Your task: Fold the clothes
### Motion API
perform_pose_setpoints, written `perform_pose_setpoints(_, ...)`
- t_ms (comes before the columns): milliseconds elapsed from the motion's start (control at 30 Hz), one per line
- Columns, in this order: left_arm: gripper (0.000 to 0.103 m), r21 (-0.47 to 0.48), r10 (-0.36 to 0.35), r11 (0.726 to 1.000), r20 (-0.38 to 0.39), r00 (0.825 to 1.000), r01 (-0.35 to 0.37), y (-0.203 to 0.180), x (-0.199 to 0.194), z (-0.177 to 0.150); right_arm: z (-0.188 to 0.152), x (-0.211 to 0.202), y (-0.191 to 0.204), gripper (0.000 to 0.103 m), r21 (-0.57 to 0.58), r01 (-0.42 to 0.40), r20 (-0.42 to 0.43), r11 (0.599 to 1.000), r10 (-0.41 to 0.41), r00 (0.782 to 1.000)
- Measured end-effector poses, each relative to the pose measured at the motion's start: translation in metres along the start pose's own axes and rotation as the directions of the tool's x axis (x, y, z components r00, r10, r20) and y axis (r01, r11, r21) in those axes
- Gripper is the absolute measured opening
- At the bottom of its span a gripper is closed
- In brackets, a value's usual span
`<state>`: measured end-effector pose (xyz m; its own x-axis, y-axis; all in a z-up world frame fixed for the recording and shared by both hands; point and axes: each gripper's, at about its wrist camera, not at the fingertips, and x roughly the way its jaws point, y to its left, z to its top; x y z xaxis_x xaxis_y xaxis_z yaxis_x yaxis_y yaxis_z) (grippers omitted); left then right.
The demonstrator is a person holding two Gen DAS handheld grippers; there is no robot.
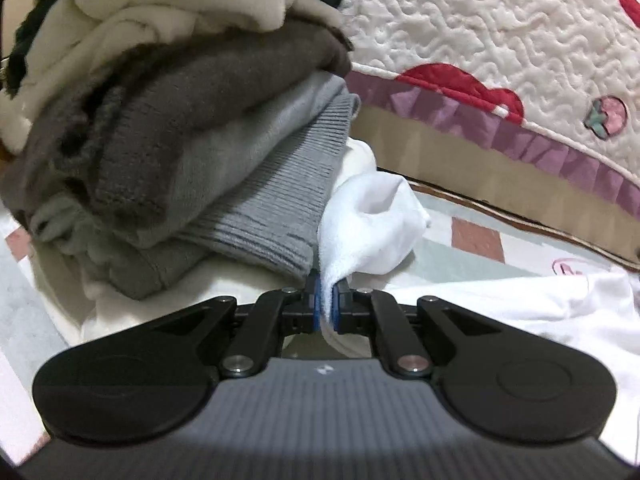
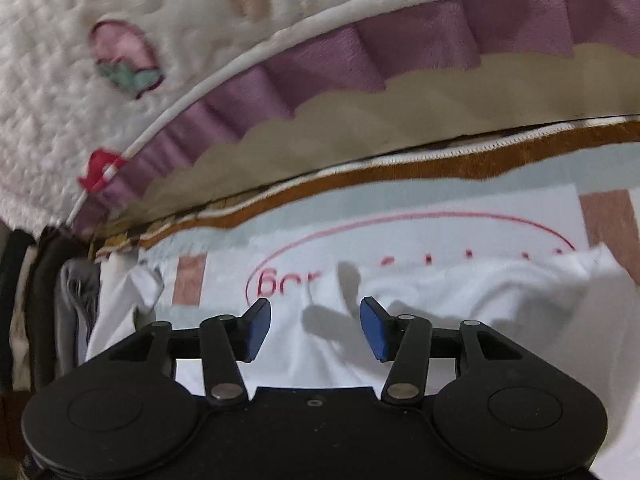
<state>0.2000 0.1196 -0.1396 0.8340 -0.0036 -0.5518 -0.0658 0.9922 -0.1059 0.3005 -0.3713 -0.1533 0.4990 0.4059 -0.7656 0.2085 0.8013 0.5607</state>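
Note:
A white garment (image 1: 372, 220) lies on the patterned mat, and its bunched corner rises between my left fingers. My left gripper (image 1: 327, 300) is shut on that white cloth, right next to a stack of folded clothes (image 1: 180, 140) in grey, brown and cream. In the right wrist view the same white garment (image 2: 460, 308) spreads flat under and ahead of my right gripper (image 2: 316, 328), which is open and empty just above the cloth. Its blue pads (image 2: 258, 330) stand wide apart.
A quilted cream bedspread with a purple ruffle (image 1: 520, 64) hangs over the bed edge behind the mat; it also shows in the right wrist view (image 2: 320, 60). The mat (image 2: 440, 236) has a brown border and red lettering. The folded stack shows at the left edge (image 2: 76, 312).

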Motion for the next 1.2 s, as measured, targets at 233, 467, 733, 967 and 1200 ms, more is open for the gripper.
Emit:
perform_pose_setpoints(233, 0.005, -0.01, -0.084, 0.996, -0.06, 0.995, 0.083, 0.002, 0.02, -0.007, 0.009, 0.042, -0.002, 0.017, 0.041, -0.047, -0.126, 0.998, 0.052, 0.991)
perform_pose_setpoints(467, 0.005, 0.018, -0.086, 0.996, 0.036, 0.996, 0.085, 0.006, 0.012, 0.004, 0.003, -0.022, 0.035, 0.01, -0.266, -0.172, 0.252, 0.948, 0.241, 0.937)
perform_pose_setpoints(733, 0.005, -0.046, -0.087, 0.995, 0.037, 0.995, 0.089, 0.015, 0.025, 0.002, 0.021, 0.003, 0.06, 0.011, -0.447, 0.099, 0.283, 0.889, 0.036, 0.958)
perform_pose_setpoints(967, 0.009, 0.0, -0.057, 0.998, -0.004, 0.998, 0.057, 0.006, 0.031, 0.001, 0.025, -0.001, 0.039, 0.038, -0.371, 0.024, 0.124, 0.928, 0.024, 0.992)
perform_pose_setpoints(1200, 0.023, 0.041, -0.096, 0.994, -0.022, 0.995, 0.097, -0.006, 0.025, 0.01, 0.024, -0.073, -0.038, 0.041, -0.175, 0.06, 0.197, 0.983, -0.025, 0.98)
